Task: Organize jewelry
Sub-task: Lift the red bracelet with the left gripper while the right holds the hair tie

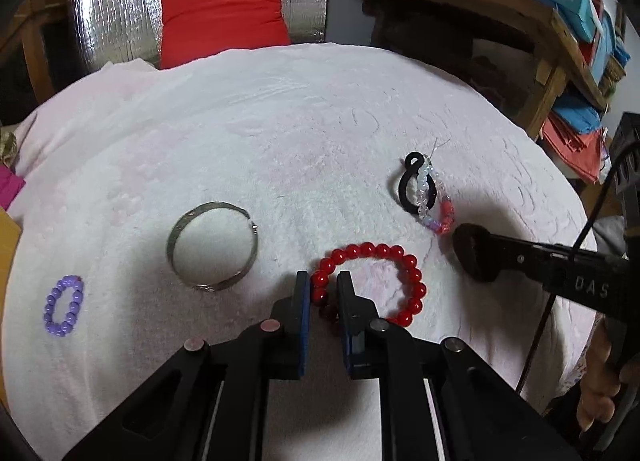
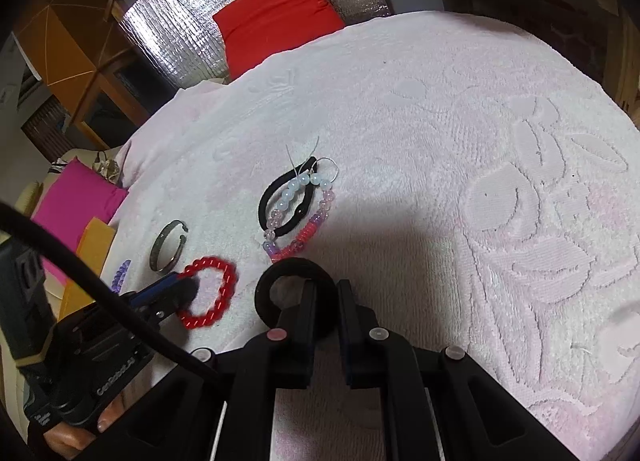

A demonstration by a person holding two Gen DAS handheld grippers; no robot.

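Nearest the left wrist camera, the left gripper has its fingers drawn narrow and pinching the red bead bracelet at its near-left arc, a few beads caught between the pads. The rest of the loop lies flat on the white towelled surface. Judgement: the beads are hard, round and glossy, so likely to roll or slip under flat pads; the string is probably elastic, so the loop will sag and swing once lifted. It looks light. The present hold, across the cord with beads either side, looks the sound place to take it.

The right gripper has its fingers close together on a black ring-shaped band, which stands up ahead of the fingertips. It appears soft and pliable, with a matt, grippy surface and little risk of damage; any point on its rim should serve.

Just beyond it lies a mixed cluster: a black hair tie overlapped by a strand of pale, clear and coral beads with loose thread ends. Judgement: these may snag each other and come up together; the thread looks fragile.

Left of the red bracelet sits a metal bangle, open-ended, rigid and smooth, best taken across its band. Farther left, apart from the others, lies a small purple bead bracelet.
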